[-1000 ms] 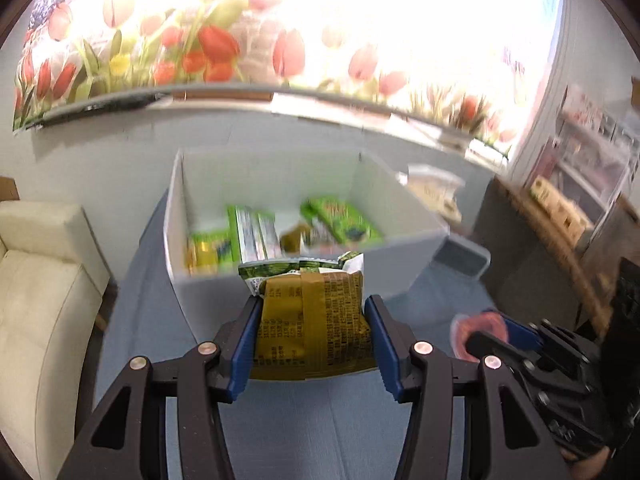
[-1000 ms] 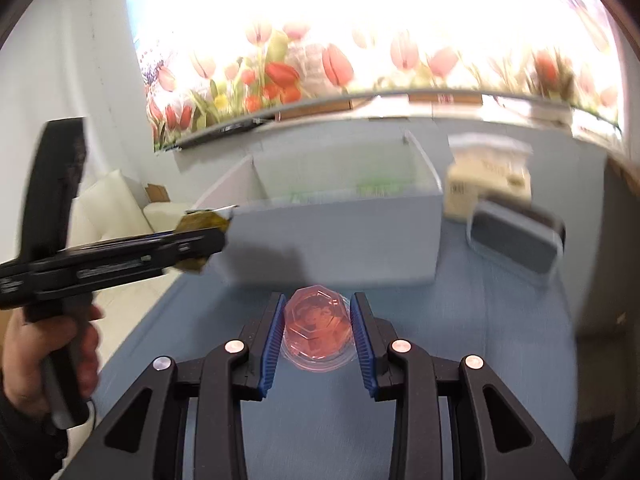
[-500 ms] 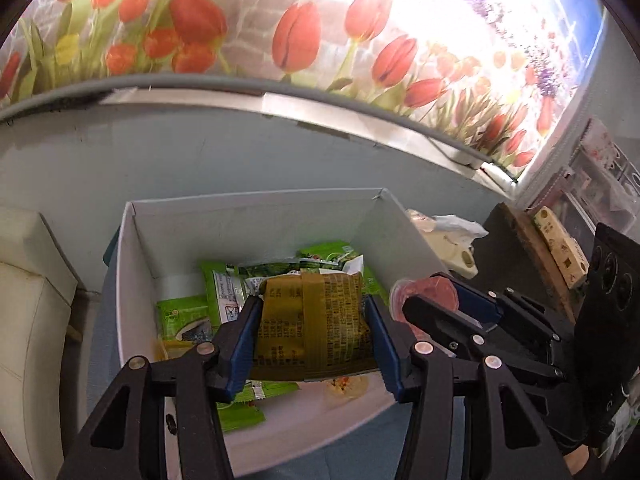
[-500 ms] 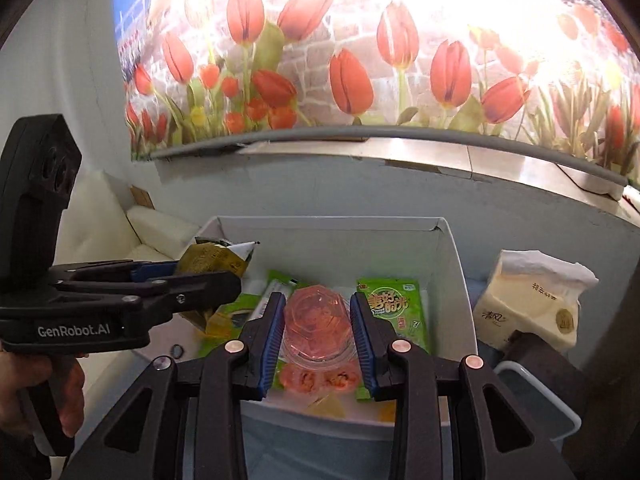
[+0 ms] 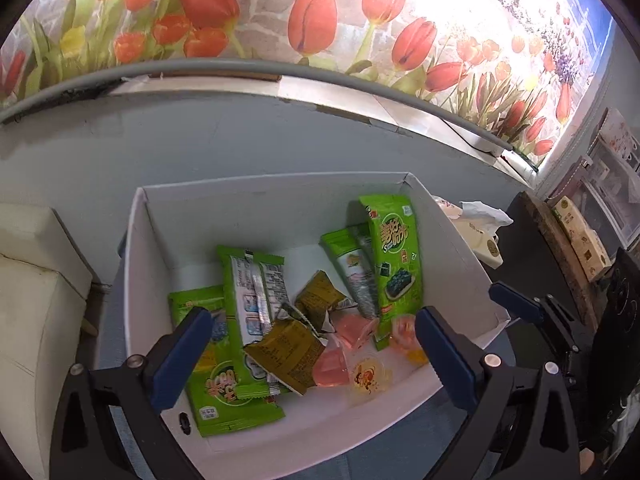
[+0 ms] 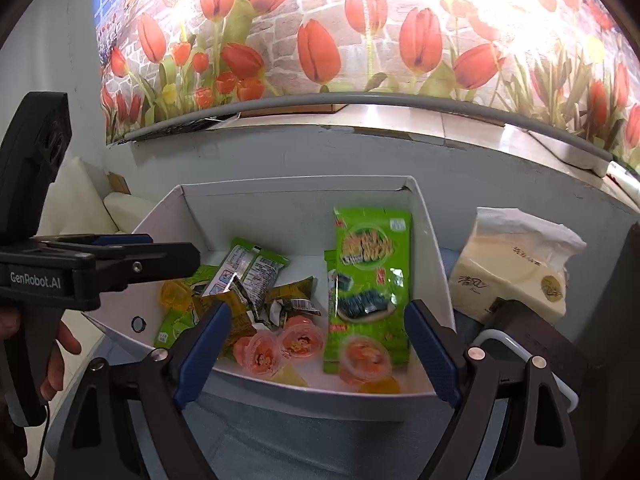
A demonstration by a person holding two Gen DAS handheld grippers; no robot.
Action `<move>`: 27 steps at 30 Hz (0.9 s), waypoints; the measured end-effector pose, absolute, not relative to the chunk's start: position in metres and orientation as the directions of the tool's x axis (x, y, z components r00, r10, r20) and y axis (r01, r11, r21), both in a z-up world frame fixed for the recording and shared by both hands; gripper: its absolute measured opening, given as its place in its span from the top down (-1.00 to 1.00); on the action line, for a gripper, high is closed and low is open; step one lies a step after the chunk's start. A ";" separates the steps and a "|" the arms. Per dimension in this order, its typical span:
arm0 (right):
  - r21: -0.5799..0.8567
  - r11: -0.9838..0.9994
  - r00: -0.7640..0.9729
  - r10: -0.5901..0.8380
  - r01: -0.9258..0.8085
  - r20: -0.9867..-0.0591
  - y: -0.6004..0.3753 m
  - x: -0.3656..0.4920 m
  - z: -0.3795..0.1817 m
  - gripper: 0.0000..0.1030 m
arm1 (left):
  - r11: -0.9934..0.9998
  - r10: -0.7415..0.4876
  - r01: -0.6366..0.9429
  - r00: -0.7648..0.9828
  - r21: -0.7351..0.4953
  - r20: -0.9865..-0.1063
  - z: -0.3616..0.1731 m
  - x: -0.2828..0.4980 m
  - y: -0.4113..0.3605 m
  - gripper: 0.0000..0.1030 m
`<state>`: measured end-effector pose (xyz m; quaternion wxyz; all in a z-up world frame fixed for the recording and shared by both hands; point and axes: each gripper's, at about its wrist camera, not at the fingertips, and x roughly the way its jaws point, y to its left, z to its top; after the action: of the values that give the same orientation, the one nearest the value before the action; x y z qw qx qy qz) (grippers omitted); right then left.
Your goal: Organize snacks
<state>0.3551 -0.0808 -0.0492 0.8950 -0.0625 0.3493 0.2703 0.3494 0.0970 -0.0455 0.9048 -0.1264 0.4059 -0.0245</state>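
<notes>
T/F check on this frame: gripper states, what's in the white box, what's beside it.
1. Both the left gripper and the right gripper are open and hold nothing. True.
2. The white box holds only green packets. False: olive-brown packets and pink jelly cups lie in it too.
3. A tissue pack stands outside the box. True.
4. The tall green seaweed packet lies on the blue table cover. False: it is inside the box.

The white cardboard box (image 5: 280,200) held four green foil snack packets (image 5: 394,256), two crumpled olive-brown wrappers (image 5: 286,346), and at least four clear plastic jelly cups (image 6: 300,340); others were partly hidden.
</notes>
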 end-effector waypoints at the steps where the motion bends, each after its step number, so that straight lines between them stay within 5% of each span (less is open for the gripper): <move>1: 0.070 0.850 0.619 0.433 -0.522 -0.655 -0.082 0.353 -0.047 -0.78 | 0.971 -0.131 -0.059 0.680 -0.232 -0.722 -0.041 0.344 0.097 -1.00; 12: -0.006 0.886 0.711 0.367 -0.463 -0.599 -0.105 0.286 -0.032 -0.85 | 0.987 0.159 -0.150 0.792 0.064 -0.590 -0.006 0.250 0.059 -1.00; 17: -0.031 0.920 0.747 0.297 -0.391 -0.595 -0.121 0.243 -0.022 -0.85 | 0.992 0.091 -0.122 0.808 -0.014 -0.582 -0.008 0.197 0.050 -1.00; 23: 0.116 0.876 0.690 0.445 -0.469 -0.571 -0.152 0.188 -0.002 -0.85 | 0.982 0.176 -0.182 0.798 0.049 -0.577 -0.006 0.134 0.040 -1.00; 27: 0.056 0.880 0.716 0.420 -0.472 -0.557 -0.158 0.143 0.006 -0.85 | 0.987 0.126 -0.160 0.820 -0.012 -0.559 0.002 0.087 0.038 -1.00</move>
<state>0.1426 -0.1585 0.0062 0.9252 -0.0450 0.2894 0.2411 0.0871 0.0385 0.0021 0.9534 -0.0291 0.2907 0.0750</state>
